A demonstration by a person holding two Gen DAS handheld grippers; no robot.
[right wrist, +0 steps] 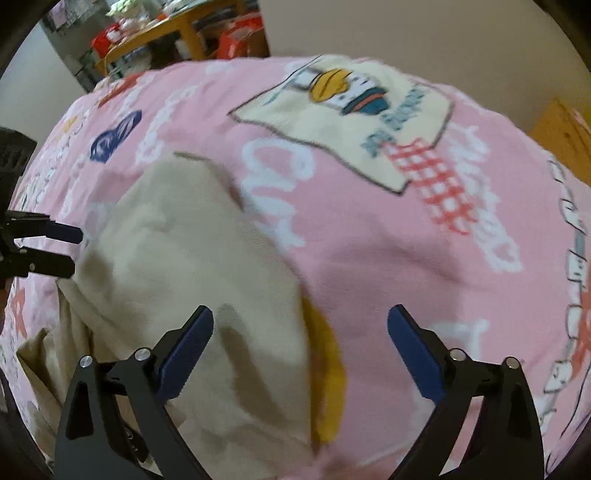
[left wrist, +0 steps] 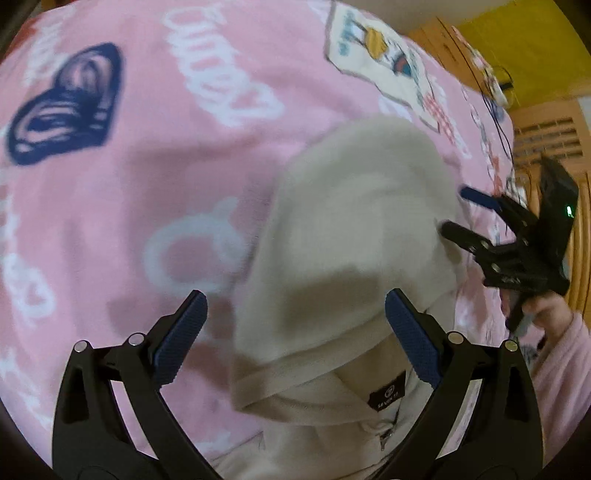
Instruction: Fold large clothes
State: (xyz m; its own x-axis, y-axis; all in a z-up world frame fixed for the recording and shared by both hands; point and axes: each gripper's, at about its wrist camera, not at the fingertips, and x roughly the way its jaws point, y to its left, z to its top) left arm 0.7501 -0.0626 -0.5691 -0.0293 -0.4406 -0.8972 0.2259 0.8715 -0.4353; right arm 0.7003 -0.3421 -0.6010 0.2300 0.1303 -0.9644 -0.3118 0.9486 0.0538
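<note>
A beige hooded sweatshirt (left wrist: 354, 221) lies on a pink printed blanket (left wrist: 147, 166), its hood spread away from me and a black neck label (left wrist: 387, 394) showing near the zip. My left gripper (left wrist: 295, 332) hovers open over the hood with nothing between its blue pads. My right gripper (left wrist: 456, 210), held by a hand in a pink sleeve, stands open at the hood's right edge. In the right wrist view the sweatshirt (right wrist: 177, 258) fills the lower left, with a yellow patch (right wrist: 328, 369) at its edge. There my right gripper (right wrist: 299, 350) is open above it, and the left gripper (right wrist: 75, 250) shows at the far left.
The blanket (right wrist: 369, 258) carries a cream cartoon panel (right wrist: 351, 122) and a dark blue heart print (left wrist: 66, 110). Wooden furniture (left wrist: 546, 129) and black cables (left wrist: 495, 110) lie at the bed's far right. A cluttered wooden table (right wrist: 166, 33) stands beyond the bed.
</note>
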